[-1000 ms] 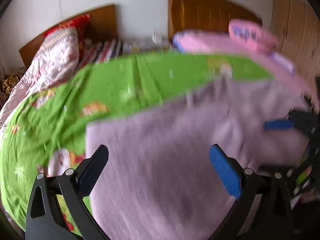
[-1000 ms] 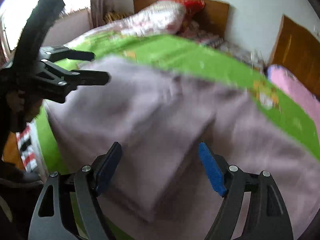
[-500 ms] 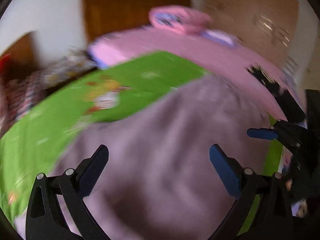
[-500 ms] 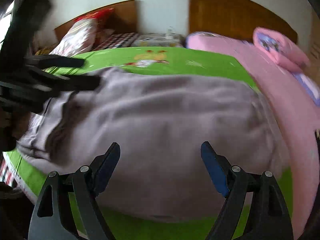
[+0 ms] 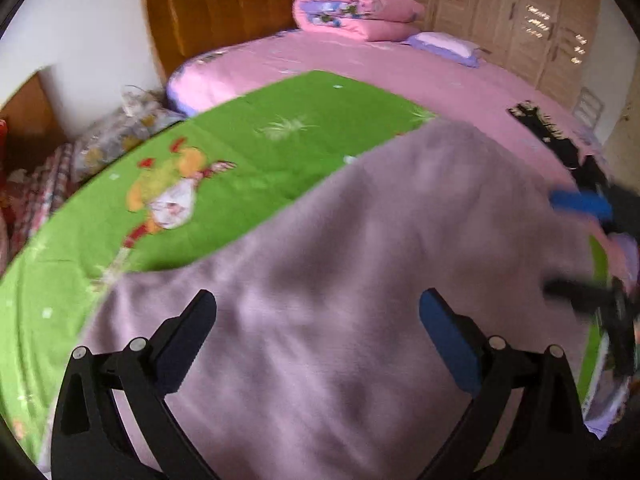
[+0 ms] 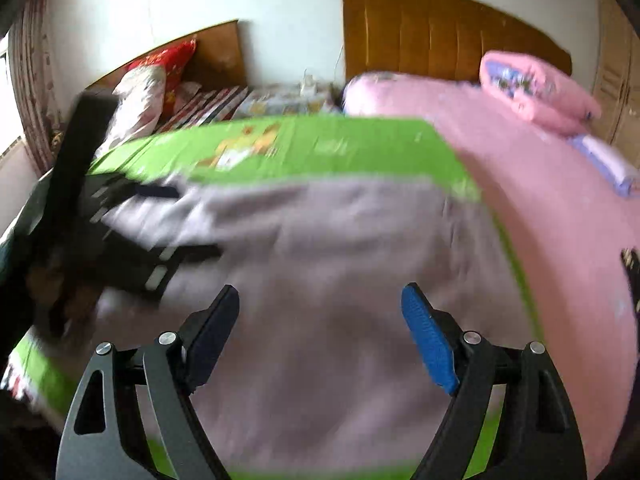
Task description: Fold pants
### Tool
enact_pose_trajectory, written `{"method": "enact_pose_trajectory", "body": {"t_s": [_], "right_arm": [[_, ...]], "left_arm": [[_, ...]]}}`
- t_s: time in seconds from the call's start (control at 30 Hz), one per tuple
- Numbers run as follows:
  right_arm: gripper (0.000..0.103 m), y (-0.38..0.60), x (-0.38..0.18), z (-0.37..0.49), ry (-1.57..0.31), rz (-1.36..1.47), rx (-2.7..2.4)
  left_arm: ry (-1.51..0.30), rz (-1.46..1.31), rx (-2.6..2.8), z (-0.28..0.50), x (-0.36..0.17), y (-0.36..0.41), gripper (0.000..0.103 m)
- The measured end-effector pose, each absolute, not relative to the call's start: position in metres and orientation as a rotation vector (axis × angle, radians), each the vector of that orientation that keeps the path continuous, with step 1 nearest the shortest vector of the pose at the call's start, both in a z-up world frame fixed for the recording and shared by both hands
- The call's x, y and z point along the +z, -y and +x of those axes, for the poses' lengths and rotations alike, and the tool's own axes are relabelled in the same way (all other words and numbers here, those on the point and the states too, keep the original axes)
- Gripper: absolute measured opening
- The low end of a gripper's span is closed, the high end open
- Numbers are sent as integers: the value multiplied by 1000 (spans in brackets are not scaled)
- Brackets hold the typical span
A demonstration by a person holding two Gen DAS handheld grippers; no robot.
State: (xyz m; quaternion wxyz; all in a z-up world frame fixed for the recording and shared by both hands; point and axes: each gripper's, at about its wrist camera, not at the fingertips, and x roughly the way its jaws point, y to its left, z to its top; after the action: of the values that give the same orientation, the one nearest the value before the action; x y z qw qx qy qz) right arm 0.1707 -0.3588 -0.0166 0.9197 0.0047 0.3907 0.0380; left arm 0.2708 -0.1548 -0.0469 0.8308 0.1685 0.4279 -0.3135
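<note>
— Both grippers have swung across the bed since a second ago; back then the left one looked toward the red pillow and the smaller headboard, and now it faces the big wooden headboard (image 5: pixel 256 12) and the wardrobe doors (image 5: pixel 520 20).

— And the pants?

— Mauve pants (image 5: pixel 360 280) lie spread on the green cartoon-print sheet (image 5: pixel 224 148), filling the near part of it. Earlier they showed a folded flap under the right gripper; now, from that side, they look flatter, with a bunched edge toward the left gripper, though the blur hides the details.

— Is anything gripped?

— No. The left gripper (image 5: pixel 318 336) hangs over the cloth with its fingers spread wide and nothing between the pads. The right gripper (image 6: pixel 320 332) is the same: fingers released, standing apart above the fabric, pinching none of it.

— Can each see the other?

— Yes. From the left wrist view the right gripper shows at the far right edge, blurred, one blue pad and one dark finger apart. From the right wrist view the left gripper (image 6: pixel 168 220) shows at the left, over the edge of the pants, its fingers also parted.

— What else is around?

— A pink bed (image 5: pixel 400 76) just beside the green sheet, a rolled pink quilt (image 5: pixel 356 12) and a lilac pillow (image 5: pixel 444 46) on it, and something black (image 5: pixel 560 140) lying near its edge. The red pillow (image 6: pixel 168 60) is at the far left bedhead.
</note>
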Motion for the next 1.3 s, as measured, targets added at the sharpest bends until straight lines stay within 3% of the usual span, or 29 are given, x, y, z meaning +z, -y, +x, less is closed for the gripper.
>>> {"method": "enact_pose_trajectory", "body": {"t_s": [0.3,0.37,0.57,0.7,0.8,0.9,1.03,1.23,1.3], "right_arm": [[80,323,-51,307,-944,-102,273],[85,314,-63,317,-988,-157,255],[80,334,-41,322,-894,-50,149],[85,308,-64,326,-1010,-211,230],[84,331,-58,333,-970,-108,133],[82,348,-43,322,-928,8,112],[82,341,-31,271,-910,-57,165],[83,307,-64,213,-999,-225,213],[83,324,-65,193,-995,-153,220]], "left_arm": [[-938,343,-623,273,-52,134,101],[-946,331,-616,274,-55,129,101],[-973,300,-615,280,-62,124,101],[-976,297,-614,281,-63,124,101],[-970,275,-611,280,-59,120,101],[-945,230,-620,284,-45,110,101],[-977,130,-555,315,-34,89,101],[-1050,320,-431,339,-72,111,102],[-1042,285,-426,343,-71,107,102]]}}
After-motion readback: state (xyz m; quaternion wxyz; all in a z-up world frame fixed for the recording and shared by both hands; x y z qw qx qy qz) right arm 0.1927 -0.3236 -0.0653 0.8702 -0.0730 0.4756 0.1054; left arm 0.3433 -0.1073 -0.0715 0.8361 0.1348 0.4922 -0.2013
